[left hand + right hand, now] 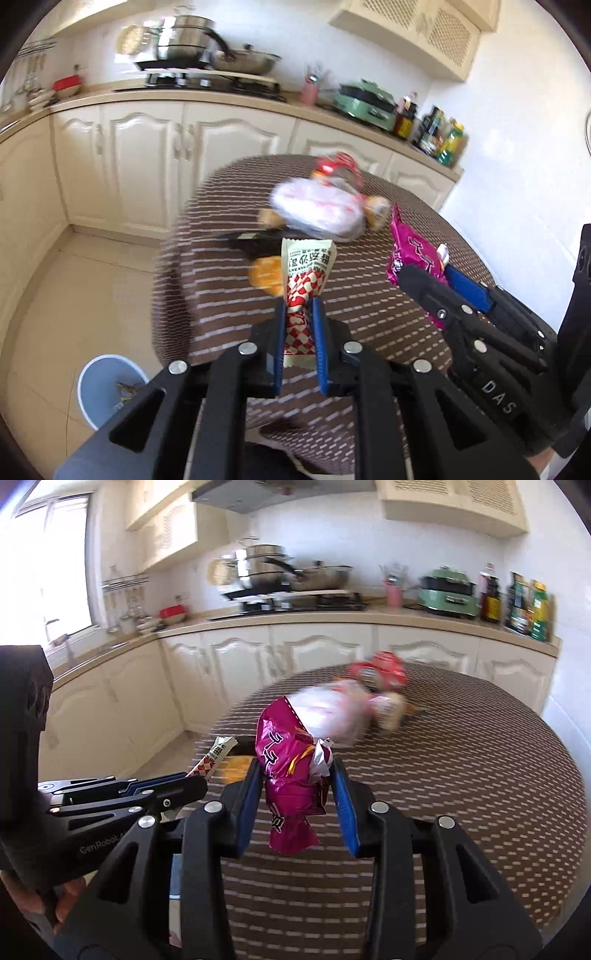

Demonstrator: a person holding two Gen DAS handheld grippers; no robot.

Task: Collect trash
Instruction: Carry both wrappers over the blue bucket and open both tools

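1. Carrying step: the left gripper [300,314] is clenched on a cream and red-checked snack wrapper [304,280]; the right gripper [297,786] grasps a crumpled magenta foil packet [288,771]. Both are lifted above the brown striped round table [461,775].
2. Next, I judge, swing both left and down to drop them.
3. Only the left view shows the pale blue bin [107,387] on the near-left floor.

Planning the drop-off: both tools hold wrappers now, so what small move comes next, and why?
Probably swing the left tool, shut on the cream, red-checked snack wrapper, down-left toward the pale blue plastic bin on the floor; the right tool already grips the crumpled magenta foil wrapper.
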